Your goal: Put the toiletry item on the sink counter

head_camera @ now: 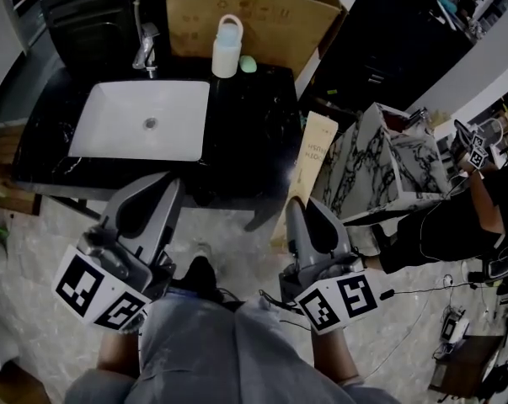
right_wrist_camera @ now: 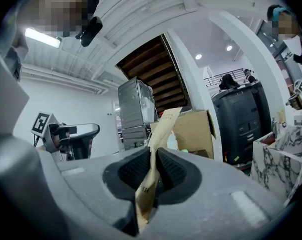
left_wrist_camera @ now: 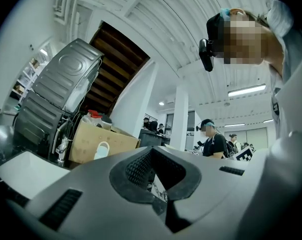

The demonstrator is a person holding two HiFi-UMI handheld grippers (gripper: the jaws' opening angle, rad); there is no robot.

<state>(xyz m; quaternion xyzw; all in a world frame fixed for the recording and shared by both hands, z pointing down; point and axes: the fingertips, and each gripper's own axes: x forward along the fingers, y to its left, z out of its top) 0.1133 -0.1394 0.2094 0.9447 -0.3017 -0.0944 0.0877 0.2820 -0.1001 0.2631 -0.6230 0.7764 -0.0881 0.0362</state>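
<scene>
The right hand-held gripper (head_camera: 297, 207) is clamped on a long flat tan cardboard toiletry carton (head_camera: 311, 162), just beside the right edge of the glossy black sink surface (head_camera: 245, 133); left hand-held gripper (head_camera: 169, 188) jaws together, empty, near the white rectangular basin (head_camera: 110, 133)

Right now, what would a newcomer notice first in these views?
The tan paper packet clamped between the jaws of the right gripper stands out first, sticking up well past them. Ahead lies the black counter with its white sink, and a white bottle stands at the counter's back edge.
</scene>
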